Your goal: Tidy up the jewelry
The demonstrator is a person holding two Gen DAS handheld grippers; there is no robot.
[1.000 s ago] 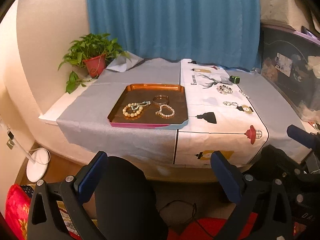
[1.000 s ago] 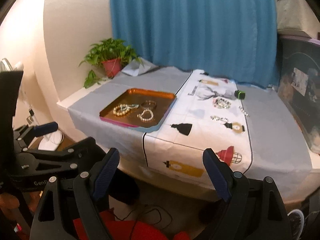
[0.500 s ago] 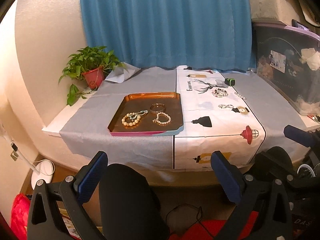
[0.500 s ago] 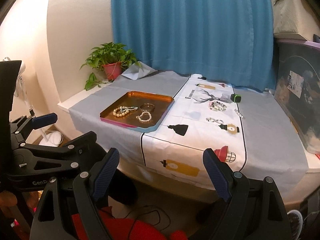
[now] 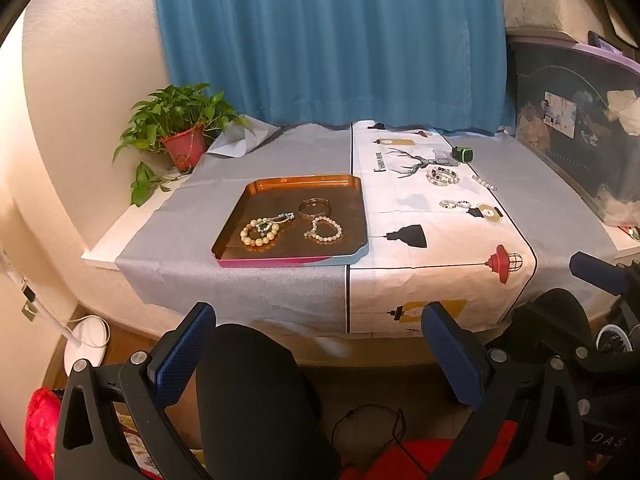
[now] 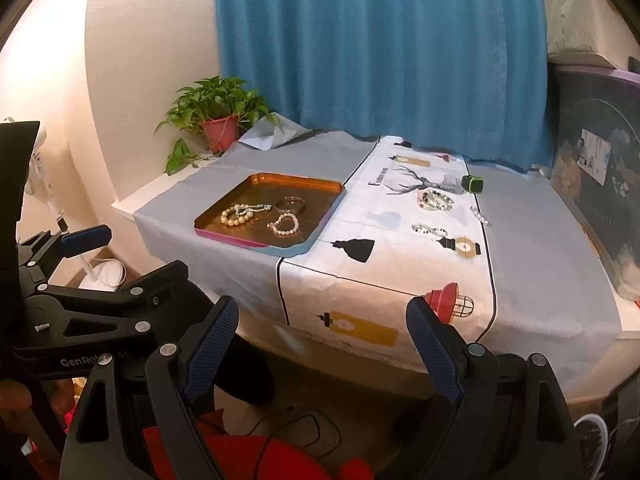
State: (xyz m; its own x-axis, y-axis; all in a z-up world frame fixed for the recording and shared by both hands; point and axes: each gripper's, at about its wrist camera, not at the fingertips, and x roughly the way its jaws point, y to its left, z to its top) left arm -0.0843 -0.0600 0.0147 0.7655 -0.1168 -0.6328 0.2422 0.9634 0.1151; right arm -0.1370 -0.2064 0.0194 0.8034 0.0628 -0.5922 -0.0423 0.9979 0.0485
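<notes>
An orange tray (image 5: pixel 256 194) (image 6: pixel 320 196) on the grey cloth holds a yellow bead bracelet (image 5: pixel 259 235), a metal bangle (image 5: pixel 314 208) and a pearl bracelet (image 5: pixel 325 230). On the white printed cloth lie a dark beaded bracelet (image 5: pixel 442 176) (image 6: pixel 436 200), a small bead bracelet (image 5: pixel 454 204) (image 6: pixel 429 230) and a short chain (image 5: pixel 484 182) (image 6: pixel 480 216). My left gripper (image 5: pixel 320 356) is open and empty, low in front of the table. My right gripper (image 6: pixel 322 350) is open and empty, also below the table's front edge.
A potted plant (image 5: pixel 180 136) stands at the back left. A green and black small device (image 5: pixel 463 155) sits near the blue curtain (image 5: pixel 328 40). A dark storage bin (image 5: pixel 580 128) stands at the right. A black knee (image 5: pixel 256 392) is between the left fingers.
Both views have shifted slightly, with the table seen from a little higher. Both grippers stay open and no jewelry has moved.
</notes>
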